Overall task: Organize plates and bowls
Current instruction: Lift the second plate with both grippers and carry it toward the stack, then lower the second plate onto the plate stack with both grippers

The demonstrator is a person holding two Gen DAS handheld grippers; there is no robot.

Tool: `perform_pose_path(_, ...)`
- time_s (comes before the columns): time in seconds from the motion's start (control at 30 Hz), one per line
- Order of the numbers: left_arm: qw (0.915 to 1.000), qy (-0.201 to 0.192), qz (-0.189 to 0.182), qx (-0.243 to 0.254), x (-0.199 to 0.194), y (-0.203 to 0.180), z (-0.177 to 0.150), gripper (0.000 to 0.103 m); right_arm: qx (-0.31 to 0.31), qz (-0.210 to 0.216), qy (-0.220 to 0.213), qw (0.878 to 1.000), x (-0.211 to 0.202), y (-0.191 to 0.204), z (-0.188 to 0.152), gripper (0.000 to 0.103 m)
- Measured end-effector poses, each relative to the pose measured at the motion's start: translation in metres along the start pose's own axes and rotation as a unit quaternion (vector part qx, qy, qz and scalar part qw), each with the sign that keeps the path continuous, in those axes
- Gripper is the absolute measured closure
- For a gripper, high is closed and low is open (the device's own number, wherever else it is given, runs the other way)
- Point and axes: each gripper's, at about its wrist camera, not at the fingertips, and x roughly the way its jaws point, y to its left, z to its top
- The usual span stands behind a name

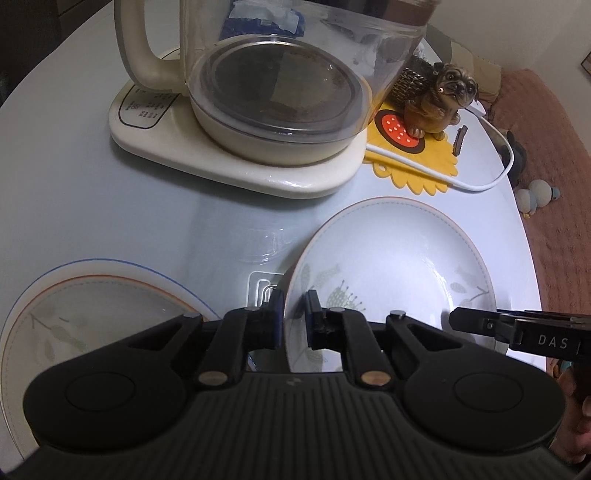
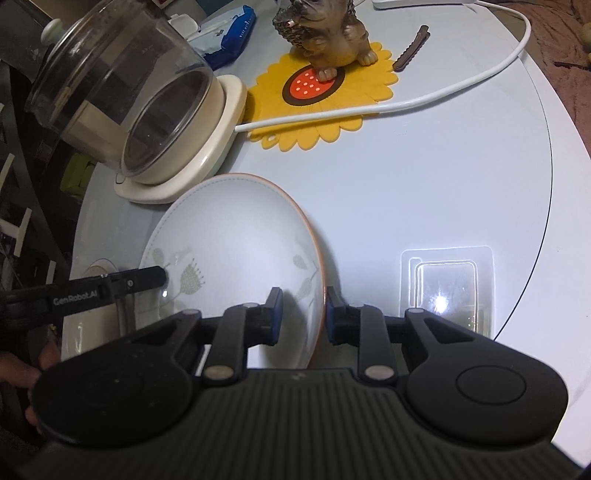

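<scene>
Left wrist view: left hand-held gripper (image 1: 294, 312) at bottom centre, jaws nearly together, pinching the left rim of the plate (image 1: 391, 273). Plate sits centre right of frame, tilted, its left edge raised off the counter (image 1: 92, 192). Right hand-held gripper (image 1: 458, 319) enters from lower right edge, tip over the plate's right rim. Second plate (image 1: 85, 314) lies flat at lower left, orange-rimmed, stacked on a blue-rimmed one; well apart from the jaws.

Right wrist view: right hand-held gripper (image 2: 303, 310) at bottom centre, jaws narrow, one pad inside and one outside the plate's (image 2: 236, 236) right rim; outer pad touches the rim, inner pad looks to sit on the plate face, so it grips the plate. Left hand-held gripper (image 2: 162, 275) comes in from the left edge onto the opposite rim.

Around: kettle (image 1: 273, 74) on its cream base (image 1: 236, 162) just behind the plate, upper centre of left view. Yellow mat (image 2: 325, 99) with dog figurine (image 2: 328, 33) beside the base, white cable (image 2: 461, 88) crossing the mat, brown clip (image 2: 412, 48) right of the mat. Clear plastic tray (image 2: 447, 280) on the counter right of the right jaws. Blue packet (image 2: 229, 33) at top, behind the kettle.
</scene>
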Motion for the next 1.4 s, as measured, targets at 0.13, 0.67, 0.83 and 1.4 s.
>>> perform_pose_path(0.13, 0.9998, -0.003, -0.014, -0.017, -0.002, 0.001, -0.001, 0.09, -0.001, 0.002, 0.004, 1.0, -0.004, -0.002, 0.002, 0.076)
perform_pose_path(0.67, 0.9965, -0.044, -0.048, -0.052, -0.06, 0.019, 0.002, 0.09, 0.004, 0.027, 0.0, 1.0, -0.031, 0.021, -0.001, 0.076)
perform_pose_path(0.83, 0.9945, -0.061, -0.048, -0.07, -0.087, 0.038, -0.007, 0.09, -0.012, 0.039, 0.004, 0.999, -0.038, 0.043, -0.004, 0.076)
perform_pose_path(1.4, 0.9802, -0.095, -0.022, -0.172, -0.145, 0.134, -0.058, 0.09, -0.105, 0.086, 0.041, 0.99, -0.01, 0.134, -0.008, 0.076)
